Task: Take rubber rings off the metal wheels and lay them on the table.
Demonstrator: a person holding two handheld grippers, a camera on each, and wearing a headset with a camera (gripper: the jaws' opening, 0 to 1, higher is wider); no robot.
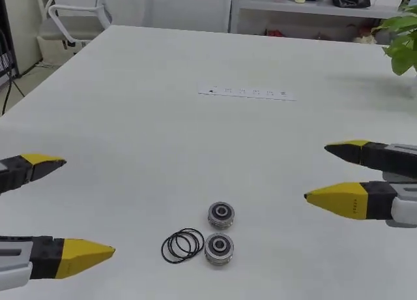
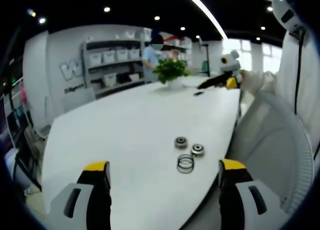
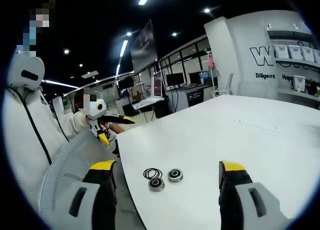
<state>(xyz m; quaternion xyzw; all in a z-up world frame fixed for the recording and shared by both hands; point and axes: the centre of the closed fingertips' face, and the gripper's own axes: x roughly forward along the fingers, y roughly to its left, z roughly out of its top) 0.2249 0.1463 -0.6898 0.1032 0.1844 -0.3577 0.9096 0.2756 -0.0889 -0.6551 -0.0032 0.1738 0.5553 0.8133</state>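
Head view showed both tools released and empty. The left gripper [image 1: 89, 207] hung with its jaws spread wide at the near left, and the right gripper [image 1: 315, 173] was likewise parted at the right, each well apart from the work. Two metal wheels [image 1: 221, 213] sat close together near the front edge of the table [image 1: 163, 117], one behind the other. A small heap of loose rubber rings [image 1: 182, 245] lay flat just beside the nearer wheel, on its left. Whether either wheel carried a ring was too small to tell, though dark bands round both rims suggested that some might.

By my judgement the step was an approach. It would go best with one gripper pinning a wheel by its metal hub while the other nipped only the rubber edge and rolled it off, since a loose wheel would likely skid on the smooth top. Coming at the nearer wheel from its right would spare the heap from scattering.

Nothing lay between the jaws and the wheels. A flat white strip [image 1: 246, 93] set in the tabletop, a leafy plant [image 1: 401, 42] at the far right and a chair [image 1: 75, 13] beyond the far edge all stood well clear.
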